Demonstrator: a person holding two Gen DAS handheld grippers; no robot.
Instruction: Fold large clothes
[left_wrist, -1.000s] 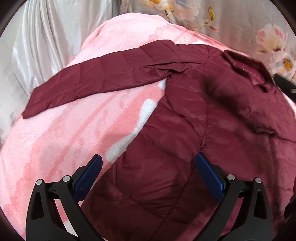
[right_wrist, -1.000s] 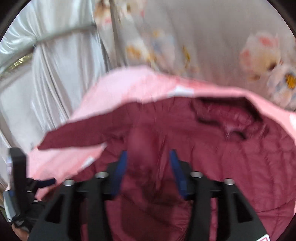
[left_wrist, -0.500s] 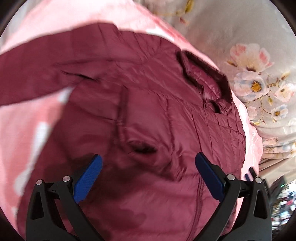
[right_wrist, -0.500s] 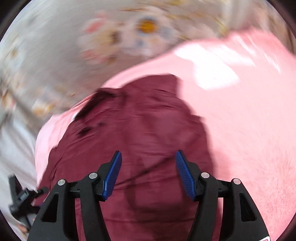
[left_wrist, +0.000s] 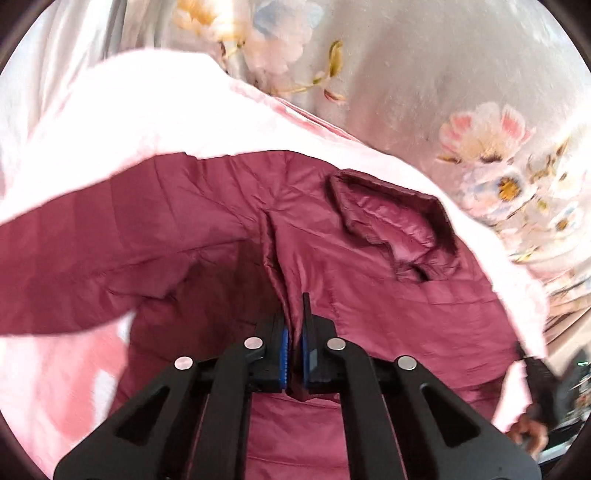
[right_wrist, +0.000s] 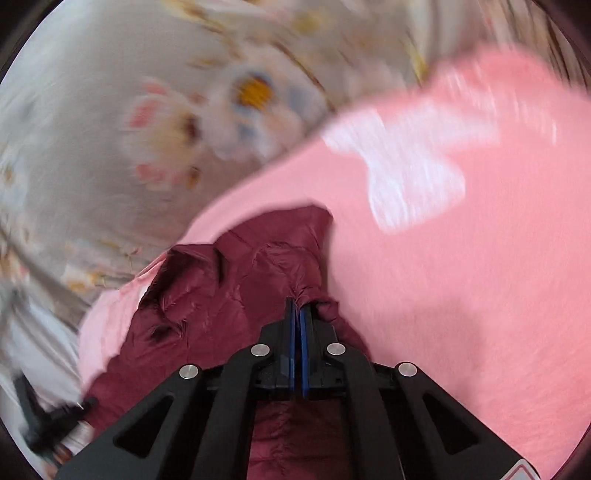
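Observation:
A maroon quilted jacket (left_wrist: 369, 295) lies spread on a pink blanket (left_wrist: 55, 369), its collar (left_wrist: 399, 229) far right and one sleeve (left_wrist: 92, 258) stretched out to the left. My left gripper (left_wrist: 293, 325) is closing, its blue pads pinching a raised fold of the jacket's body. In the right wrist view the jacket (right_wrist: 221, 295) is bunched. My right gripper (right_wrist: 297, 306) is closing on a puckered bit of cloth at the jacket's right edge, beside bare blanket (right_wrist: 461, 314).
Floral bedding (left_wrist: 480, 129) and pale satin drapes (left_wrist: 55, 55) lie beyond the blanket's far edge. A hand (left_wrist: 528, 432) on a dark tool shows at the lower right of the left wrist view. The right wrist view is motion-blurred.
Both grippers went from wide open to closed on the jacket. The left one swung right, then back toward the shoulder seam; the right one rolled and swept across to the jacket's right edge.

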